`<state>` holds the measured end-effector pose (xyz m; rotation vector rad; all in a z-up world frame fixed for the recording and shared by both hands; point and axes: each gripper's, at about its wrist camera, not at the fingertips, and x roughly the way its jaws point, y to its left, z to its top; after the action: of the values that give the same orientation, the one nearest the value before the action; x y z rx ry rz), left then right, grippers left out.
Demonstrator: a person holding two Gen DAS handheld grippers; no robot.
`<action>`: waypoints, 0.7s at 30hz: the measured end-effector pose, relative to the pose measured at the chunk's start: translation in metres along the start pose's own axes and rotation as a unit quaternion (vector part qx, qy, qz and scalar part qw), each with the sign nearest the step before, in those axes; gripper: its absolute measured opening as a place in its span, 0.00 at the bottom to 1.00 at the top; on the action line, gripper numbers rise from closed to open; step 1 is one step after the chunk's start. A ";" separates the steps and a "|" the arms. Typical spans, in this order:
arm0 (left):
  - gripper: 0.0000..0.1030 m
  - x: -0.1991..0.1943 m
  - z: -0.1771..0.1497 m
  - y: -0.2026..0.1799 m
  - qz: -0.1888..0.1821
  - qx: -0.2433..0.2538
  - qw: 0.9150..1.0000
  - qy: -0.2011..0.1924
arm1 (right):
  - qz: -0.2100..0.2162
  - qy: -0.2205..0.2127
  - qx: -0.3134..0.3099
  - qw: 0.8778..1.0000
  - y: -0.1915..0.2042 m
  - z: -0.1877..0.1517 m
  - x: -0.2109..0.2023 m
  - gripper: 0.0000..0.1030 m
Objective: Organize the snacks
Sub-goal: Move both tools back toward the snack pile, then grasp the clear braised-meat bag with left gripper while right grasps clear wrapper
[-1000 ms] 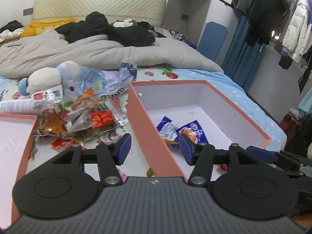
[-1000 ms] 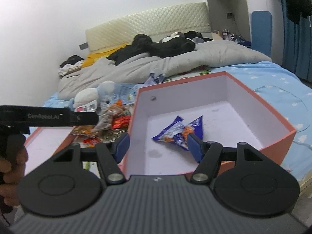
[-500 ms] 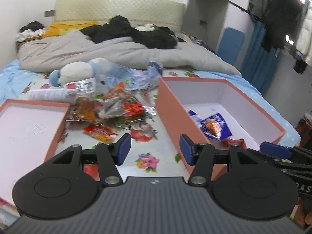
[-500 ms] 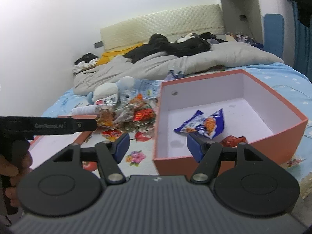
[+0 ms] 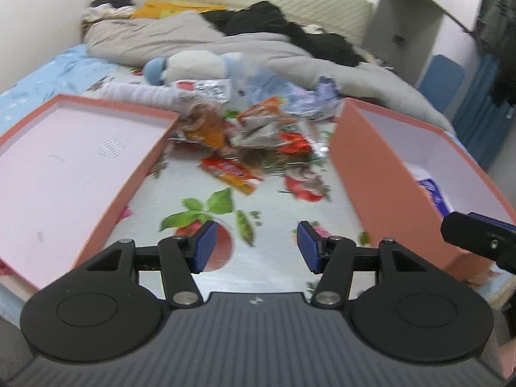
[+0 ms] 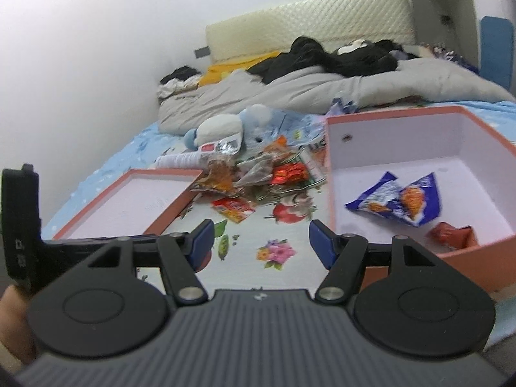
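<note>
A pile of snack packets lies on the flowered sheet between a shallow orange lid on the left and a deep orange box on the right. The pile and the box also show in the right wrist view. Inside the box lie blue snack bags and a small red packet. An orange-red packet lies apart, nearest me. My left gripper is open and empty above the sheet. My right gripper is open and empty, left of the box.
A white and blue plush toy and a clear plastic bag lie behind the pile. A grey duvet and dark clothes cover the far bed. The left gripper's body shows at the right wrist view's left edge.
Both grippers have swung left, away from the box, and now face the sheet and snack pile between lid and box. Both stay open and empty.
</note>
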<state>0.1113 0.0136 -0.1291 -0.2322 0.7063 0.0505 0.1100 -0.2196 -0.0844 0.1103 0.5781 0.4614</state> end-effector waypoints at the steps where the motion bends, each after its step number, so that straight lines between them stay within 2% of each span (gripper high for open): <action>1: 0.59 0.003 0.001 0.003 0.009 -0.009 1.000 0.001 | 0.003 0.006 -0.006 1.000 0.002 0.001 0.005 0.65; 8: 0.59 0.024 0.011 0.029 0.047 -0.051 0.998 0.010 | 0.009 0.030 -0.044 0.999 0.008 0.024 0.050 0.65; 11: 0.59 0.036 0.011 0.038 0.044 -0.072 0.996 0.020 | 0.000 0.032 -0.042 0.999 0.006 0.033 0.067 0.65; 13: 0.59 0.047 0.011 0.039 0.044 -0.065 0.996 0.034 | -0.008 0.037 -0.037 0.999 0.004 0.040 0.079 0.65; 18: 0.59 0.071 0.014 0.039 0.043 -0.043 0.997 0.040 | -0.011 0.041 -0.033 0.999 -0.001 0.056 0.104 0.65; 21: 0.59 0.086 0.024 0.040 0.050 -0.022 0.998 0.029 | -0.010 0.044 -0.037 0.998 -0.001 0.063 0.120 0.65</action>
<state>0.1872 0.0554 -0.1751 -0.2420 0.7752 0.1562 0.2337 -0.1652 -0.0922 0.0133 0.6464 0.4701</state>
